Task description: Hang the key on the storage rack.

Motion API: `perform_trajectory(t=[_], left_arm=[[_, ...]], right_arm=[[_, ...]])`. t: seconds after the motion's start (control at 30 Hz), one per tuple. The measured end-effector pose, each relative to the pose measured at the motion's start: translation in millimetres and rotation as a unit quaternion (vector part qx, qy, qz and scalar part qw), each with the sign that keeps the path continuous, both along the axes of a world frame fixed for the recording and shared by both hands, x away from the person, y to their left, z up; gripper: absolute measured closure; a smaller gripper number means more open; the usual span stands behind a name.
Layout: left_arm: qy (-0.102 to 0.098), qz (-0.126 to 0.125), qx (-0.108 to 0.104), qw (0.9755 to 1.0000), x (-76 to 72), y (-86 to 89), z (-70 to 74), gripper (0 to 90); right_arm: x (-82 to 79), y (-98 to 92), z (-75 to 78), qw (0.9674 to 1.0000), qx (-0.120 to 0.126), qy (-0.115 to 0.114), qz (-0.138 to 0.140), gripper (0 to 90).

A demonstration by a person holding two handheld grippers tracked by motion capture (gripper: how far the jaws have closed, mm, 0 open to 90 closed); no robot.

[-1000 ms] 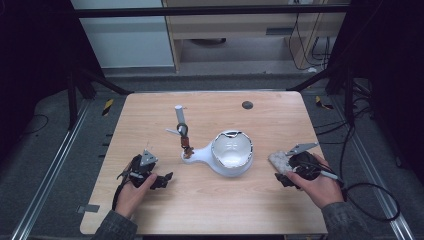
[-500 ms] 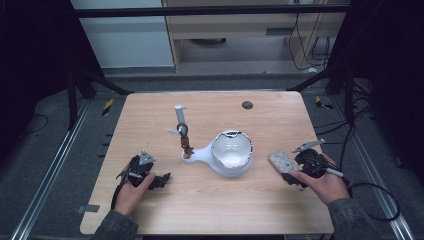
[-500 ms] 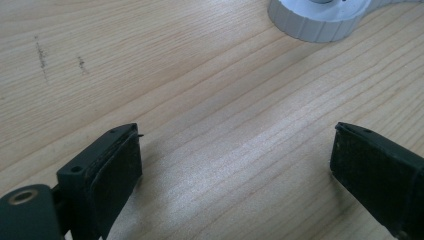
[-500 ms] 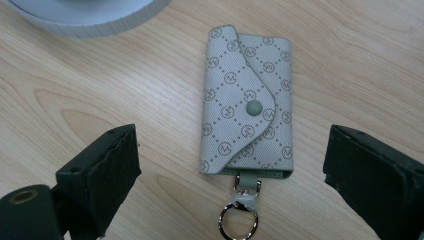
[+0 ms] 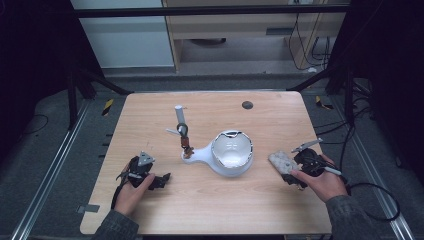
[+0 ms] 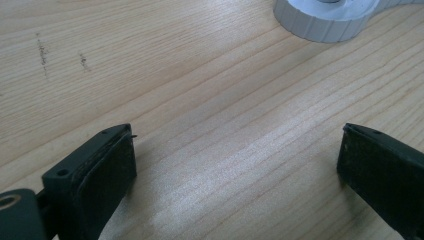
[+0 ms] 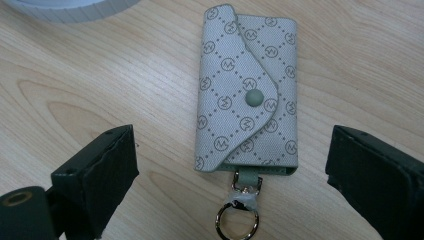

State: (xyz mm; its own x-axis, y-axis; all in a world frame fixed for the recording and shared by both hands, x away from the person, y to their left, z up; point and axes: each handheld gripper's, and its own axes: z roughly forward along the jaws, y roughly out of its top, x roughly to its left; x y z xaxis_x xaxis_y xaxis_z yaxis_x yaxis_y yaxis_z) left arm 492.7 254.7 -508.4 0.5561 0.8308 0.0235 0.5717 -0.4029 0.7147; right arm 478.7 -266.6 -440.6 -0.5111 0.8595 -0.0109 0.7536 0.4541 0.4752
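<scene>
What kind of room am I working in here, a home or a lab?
Most likely a lab or recording rig: a bare wooden table inside a dark metal frame, loose cables on grey carpet, and a handheld right gripper.

In the left gripper view the ribbed white plastic base (image 6: 327, 20) is cut off by the top edge. In the right gripper view the grey patterned key pouch's metal ring (image 7: 237, 220) runs off the bottom edge. From above, the small dark round spot (image 5: 247, 105) on the worktop is too small to identify.

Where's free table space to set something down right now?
Bare wood: the far right corner past the dark disc, the far left edge, and the near strip between both hands. Crowded mid-table: white bowl stand, upright post, key pouch.
</scene>
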Motion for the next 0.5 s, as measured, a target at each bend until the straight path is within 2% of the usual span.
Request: perform_trajectory(t=[0.5], left_arm=[[0.0, 0.003, 0.0, 1.0, 0.4, -0.6, -0.3, 0.6]], right_arm=[[4.0, 2.4, -5.8, 0.9999, -0.005, 0.012, -0.002, 10.8]])
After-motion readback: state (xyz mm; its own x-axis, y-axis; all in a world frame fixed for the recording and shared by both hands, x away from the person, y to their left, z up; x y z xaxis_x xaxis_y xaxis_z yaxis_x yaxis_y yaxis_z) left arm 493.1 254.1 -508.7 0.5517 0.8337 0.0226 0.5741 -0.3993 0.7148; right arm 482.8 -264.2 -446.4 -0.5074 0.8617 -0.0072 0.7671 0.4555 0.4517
